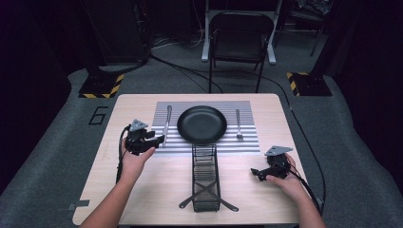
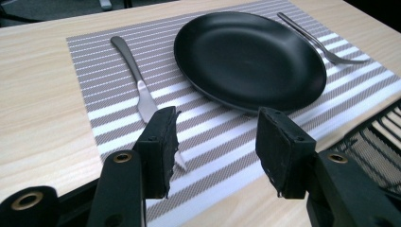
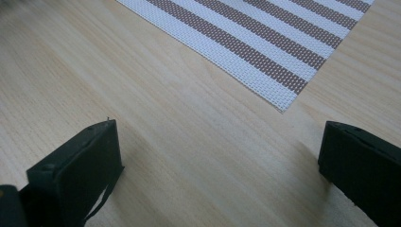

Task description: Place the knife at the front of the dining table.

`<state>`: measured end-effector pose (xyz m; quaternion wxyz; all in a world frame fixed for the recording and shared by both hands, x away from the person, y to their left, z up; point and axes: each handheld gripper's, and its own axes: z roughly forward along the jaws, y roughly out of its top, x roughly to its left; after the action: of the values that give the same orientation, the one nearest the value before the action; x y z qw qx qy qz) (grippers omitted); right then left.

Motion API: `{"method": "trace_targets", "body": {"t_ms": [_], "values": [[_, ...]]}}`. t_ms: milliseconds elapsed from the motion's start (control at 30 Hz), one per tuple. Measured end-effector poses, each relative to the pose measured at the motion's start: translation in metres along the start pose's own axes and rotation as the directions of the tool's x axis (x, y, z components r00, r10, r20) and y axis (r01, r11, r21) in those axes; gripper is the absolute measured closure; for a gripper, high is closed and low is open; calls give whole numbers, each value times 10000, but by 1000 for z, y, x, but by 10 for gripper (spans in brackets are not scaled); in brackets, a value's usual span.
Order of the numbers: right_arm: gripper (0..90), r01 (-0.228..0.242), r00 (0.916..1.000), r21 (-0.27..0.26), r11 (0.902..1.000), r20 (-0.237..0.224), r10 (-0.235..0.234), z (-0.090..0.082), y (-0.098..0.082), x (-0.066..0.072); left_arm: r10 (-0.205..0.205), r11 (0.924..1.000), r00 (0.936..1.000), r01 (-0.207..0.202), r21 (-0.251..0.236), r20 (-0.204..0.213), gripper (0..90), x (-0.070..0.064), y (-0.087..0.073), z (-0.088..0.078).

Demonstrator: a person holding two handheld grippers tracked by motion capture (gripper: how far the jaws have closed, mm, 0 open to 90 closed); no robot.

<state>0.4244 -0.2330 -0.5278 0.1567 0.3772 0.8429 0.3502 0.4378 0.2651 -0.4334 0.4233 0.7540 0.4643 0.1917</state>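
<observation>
Table (image 1: pixel 142 190): light wood, seen from above; the person's 2 forearms come in from the near edge.
Mat (image 1: pixel 247 142): grey and white stripes, lying flat on the far half of the table, under the plate, knife and fork. In the right gripper view 1 corner (image 3: pixel 283 106) of it lies ahead of the jaws on bare wood.
Plate (image 1: pixel 202 124): black, round, in the middle of the mat, between knife and fork. In the left gripper view it (image 2: pixel 250 56) lies beyond the jaws, apart from them.
Rack (image 1: pixel 206 178): black wire, long and narrow, running from the mat's near edge toward the person, between the 2 hands; 2 crossed bars sit at its near end. Its corner (image 2: pixel 373 137) shows at the right edge of the left gripper view.
Left gripper (image 1: pixel 153 141): held at the mat's left edge, pointing right, at the knife's near end. In its own view the jaws (image 2: pixel 215 146) stand part open with nothing between them; the left pad is just above the blade tip, whether it touches I cannot tell.
Right gripper (image 1: pixel 256 174): held over bare wood, right of the rack, near the mat's corner. In its own view the jaws (image 3: pixel 217 156) stand wide apart, released, nothing in them.
Knife (image 1: pixel 167 124): on the mat, just left of the plate, handle far, blade near; it (image 2: pixel 137 80) lies flat.
Fork (image 1: pixel 238 125): on the mat, just right of the plate, tines near.
</observation>
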Motion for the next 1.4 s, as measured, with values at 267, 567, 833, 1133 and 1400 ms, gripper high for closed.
{"method": "trace_targets", "body": {"t_ms": [267, 567, 833, 1133, 1400], "values": [[0, -1, 10000, 6, 10000, -2, 1, 0, 0, 0, 64, 9995, 9999, -60, 317, -149, 456, 6, -27, -13], [0, 0, 10000, 7, 10000, -2, 0, 0, 0, 0, 201, 9940, 9997, -189, 1081, -101, 446, 16, -68, -7], [0, -6, 10000, 0, 10000, 1, 6, 0, 0, 0, -184, 9937, 9996, 205, 1101, -204, 426, 27, -88, -1], [0, -6, 10000, 1, 10000, 2, 6, 0, 0, 0, -422, 9927, 9916, 554, 1071, -1225, 424, 40, -100, 0], [0, -7, 10000, 0, 10000, 4, 7, 0, 0, 0, -286, 9942, 9800, 485, 964, -1971, 397, 47, -104, -1]]}}
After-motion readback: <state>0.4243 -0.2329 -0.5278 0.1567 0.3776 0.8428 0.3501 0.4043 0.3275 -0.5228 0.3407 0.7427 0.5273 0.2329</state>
